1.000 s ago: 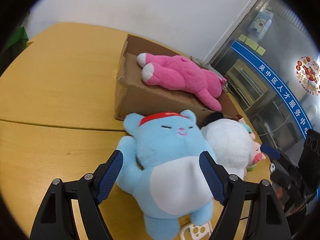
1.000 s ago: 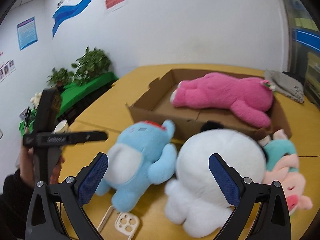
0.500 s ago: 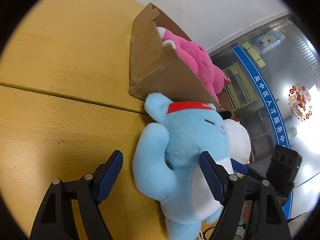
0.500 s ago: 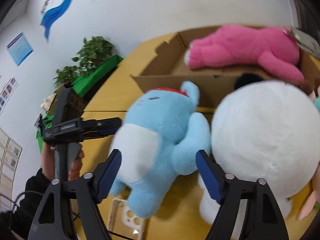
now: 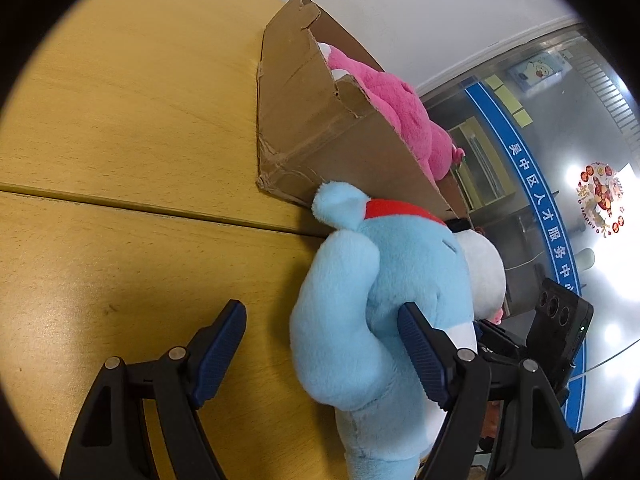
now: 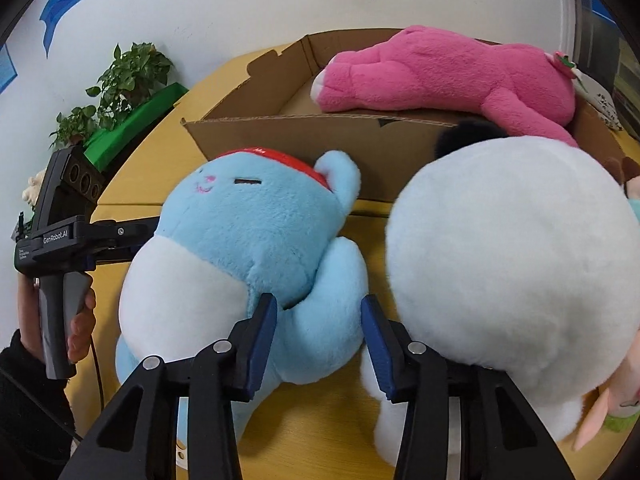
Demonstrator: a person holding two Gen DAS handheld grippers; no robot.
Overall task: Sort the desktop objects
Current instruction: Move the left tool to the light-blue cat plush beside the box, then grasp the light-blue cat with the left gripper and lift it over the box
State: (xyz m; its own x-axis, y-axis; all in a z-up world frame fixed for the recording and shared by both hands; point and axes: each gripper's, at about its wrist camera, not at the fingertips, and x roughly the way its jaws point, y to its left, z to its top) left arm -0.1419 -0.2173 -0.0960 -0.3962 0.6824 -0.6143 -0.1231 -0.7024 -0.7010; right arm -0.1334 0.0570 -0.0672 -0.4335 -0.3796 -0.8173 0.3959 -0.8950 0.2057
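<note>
A light blue plush toy (image 6: 248, 248) with a red headband lies on the wooden table in front of a cardboard box (image 6: 304, 144). A pink plush (image 6: 452, 76) lies in the box. My right gripper (image 6: 318, 320) is closing around the blue plush's arm, pads touching it on both sides. My left gripper (image 5: 320, 344) is open around the plush's other arm (image 5: 340, 320), with a gap on its left side. A big white plush (image 6: 512, 272) lies right of the blue one.
The wooden table (image 5: 120, 120) has a seam across it. A small pink and green plush (image 6: 624, 400) lies at the far right. Potted plants (image 6: 124, 80) stand beyond the table's left edge. A white phone case shows under the blue plush.
Both grippers have moved in on the blue plush from either side. The right jaws have narrowed onto its arm. The left gripper has swung to the plush's other side.
</note>
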